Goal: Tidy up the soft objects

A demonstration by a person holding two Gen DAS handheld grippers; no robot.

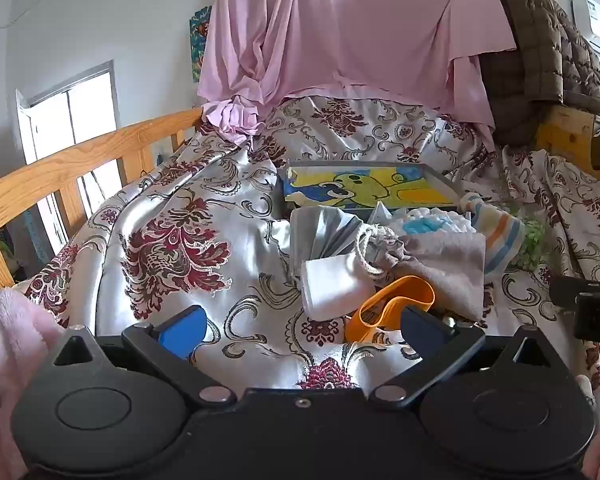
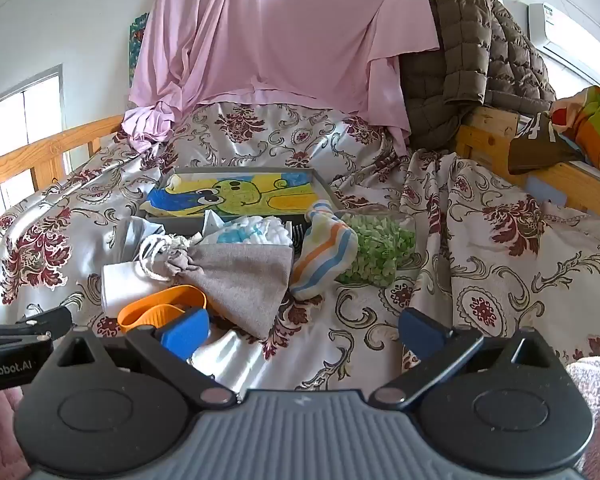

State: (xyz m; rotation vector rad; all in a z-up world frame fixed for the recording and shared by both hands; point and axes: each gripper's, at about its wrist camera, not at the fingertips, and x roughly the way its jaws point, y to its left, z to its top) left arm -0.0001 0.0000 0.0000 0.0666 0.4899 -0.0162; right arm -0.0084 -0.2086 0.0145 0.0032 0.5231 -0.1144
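- Satin bedspread (image 2: 480, 248) with dark red flowers covers the bed; a small heap of soft things lies on it, ahead of both tools.
- Grey drawstring pouch (image 2: 244, 276) lies in the middle of the heap; an orange band (image 2: 160, 310) touches its near edge; a folded white cloth (image 2: 124, 284) sits just left of it.
- Striped sock (image 2: 324, 256) rests just right of the pouch; a clear bag of green bits (image 2: 376, 252) lies beside the sock.
- A grey tray (image 2: 320, 184) with a yellow and blue cartoon cloth stands behind the heap.
- Left tool (image 1: 300, 326) is spread wide, gripping nothing; the band lies by its right finger.
- Right tool (image 2: 304, 328) is spread wide too, empty, over bare bedspread.
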